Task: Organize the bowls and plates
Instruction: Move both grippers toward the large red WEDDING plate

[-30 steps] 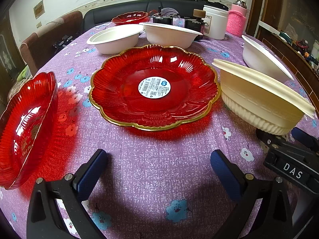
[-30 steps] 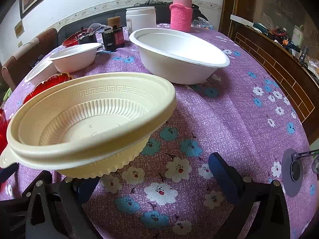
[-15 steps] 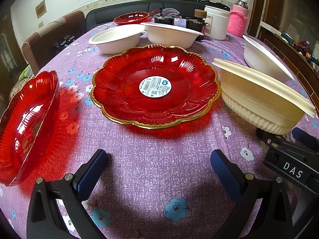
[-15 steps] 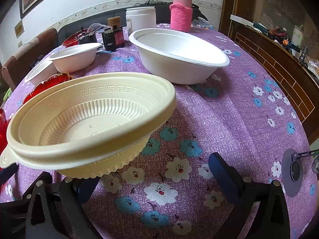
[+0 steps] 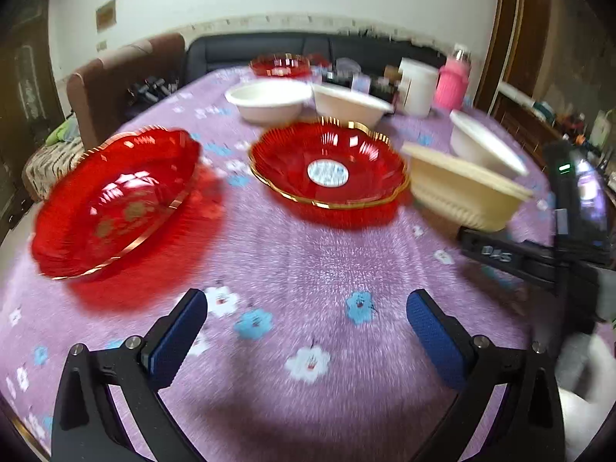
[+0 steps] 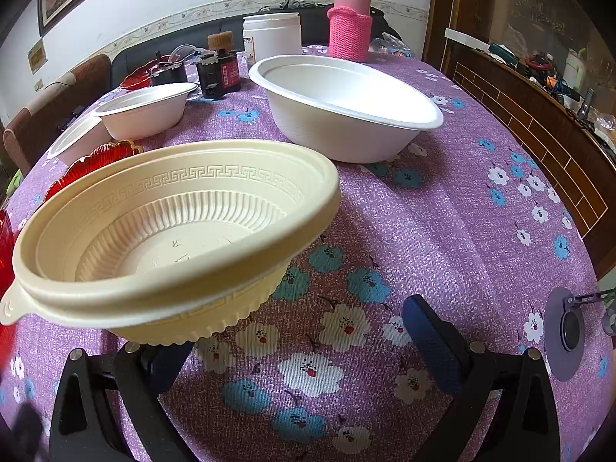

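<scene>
My left gripper [image 5: 306, 331] is open and empty above the purple floral tablecloth [image 5: 308, 261]. A red plate [image 5: 115, 204] sits ahead to its left, and a gold-rimmed red plate with a sticker [image 5: 327, 171] sits ahead at centre. A cream ribbed bowl [image 5: 462, 192] stands to the right of it. My right gripper [image 6: 300, 342] is open, and the cream bowl [image 6: 173, 238] sits just above its left finger. A large white bowl [image 6: 346, 104] is farther ahead.
Two smaller white bowls [image 5: 269, 104] [image 5: 350, 106] and another red plate [image 5: 281, 65] stand at the back. A white tub [image 6: 271, 34], a pink-sleeved bottle [image 6: 350, 27] and dark jars [image 6: 219, 65] line the far edge. A wooden sideboard [image 6: 539, 88] runs along the right.
My left gripper has pulled back and swung left, so both red plates look farther away and the left one is fully in view. The right gripper has not moved.
</scene>
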A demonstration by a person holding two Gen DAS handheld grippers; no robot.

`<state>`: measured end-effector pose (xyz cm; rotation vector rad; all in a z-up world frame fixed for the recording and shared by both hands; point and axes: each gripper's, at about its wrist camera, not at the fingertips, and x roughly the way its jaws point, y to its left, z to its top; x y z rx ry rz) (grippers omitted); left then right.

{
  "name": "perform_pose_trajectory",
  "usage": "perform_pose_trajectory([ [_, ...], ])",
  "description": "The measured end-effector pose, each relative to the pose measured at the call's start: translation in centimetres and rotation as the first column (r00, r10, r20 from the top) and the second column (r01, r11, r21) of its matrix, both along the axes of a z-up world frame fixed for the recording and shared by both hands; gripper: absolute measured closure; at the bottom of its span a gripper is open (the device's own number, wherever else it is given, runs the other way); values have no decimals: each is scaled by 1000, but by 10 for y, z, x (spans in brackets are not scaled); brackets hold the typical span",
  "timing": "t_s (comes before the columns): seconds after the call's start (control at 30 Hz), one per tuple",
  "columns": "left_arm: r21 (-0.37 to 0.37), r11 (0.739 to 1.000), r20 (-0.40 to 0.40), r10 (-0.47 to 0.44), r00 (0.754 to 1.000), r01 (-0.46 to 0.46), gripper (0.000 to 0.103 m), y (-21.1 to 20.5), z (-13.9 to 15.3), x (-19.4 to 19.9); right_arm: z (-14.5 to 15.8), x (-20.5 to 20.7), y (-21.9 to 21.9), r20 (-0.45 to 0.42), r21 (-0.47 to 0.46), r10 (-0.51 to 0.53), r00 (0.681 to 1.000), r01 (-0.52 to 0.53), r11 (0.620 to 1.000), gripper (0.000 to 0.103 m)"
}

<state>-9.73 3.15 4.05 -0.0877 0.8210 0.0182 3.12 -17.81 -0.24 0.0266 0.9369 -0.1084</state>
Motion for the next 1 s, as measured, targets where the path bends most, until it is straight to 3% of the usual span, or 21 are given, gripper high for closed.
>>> perform_pose_trajectory([
  [0.03, 21, 1000, 27, 8, 1000, -9, 0, 1, 5, -7, 0, 0, 0, 0, 0, 0, 1000, 0, 1000, 1],
  [0.13, -44, 999, 78, 13, 997, -9, 0, 8, 20, -17, 0, 0, 0, 0, 1, 0, 1000, 0, 1000, 1],
  [0.27, -21, 999, 70, -31, 997, 32, 0, 9, 35, -25, 0, -1, -1, -7, 13, 10, 1000, -10, 1000, 1],
  [0.37, -13, 999, 63, -47, 997, 47, 0, 11, 41, -31, 2, 0, -2, -75, 38, 27, 997, -25, 999, 1],
  [0.4, -15, 999, 52, -50, 997, 51, 0, 11, 41, -31, 2, -1, 0, -116, 25, 51, 992, -48, 999, 1],
  [0.83, 0, 1000, 30, -27, 999, 27, 0, 31, 36, -42, 4, -46, 0, -177, 29, 30, 984, -25, 999, 1],
  [1.0, -8, 1000, 26, -10, 1000, 11, 0, 42, 33, -41, 18, -84, -17, -134, 49, 8, 991, -2, 999, 1],
])
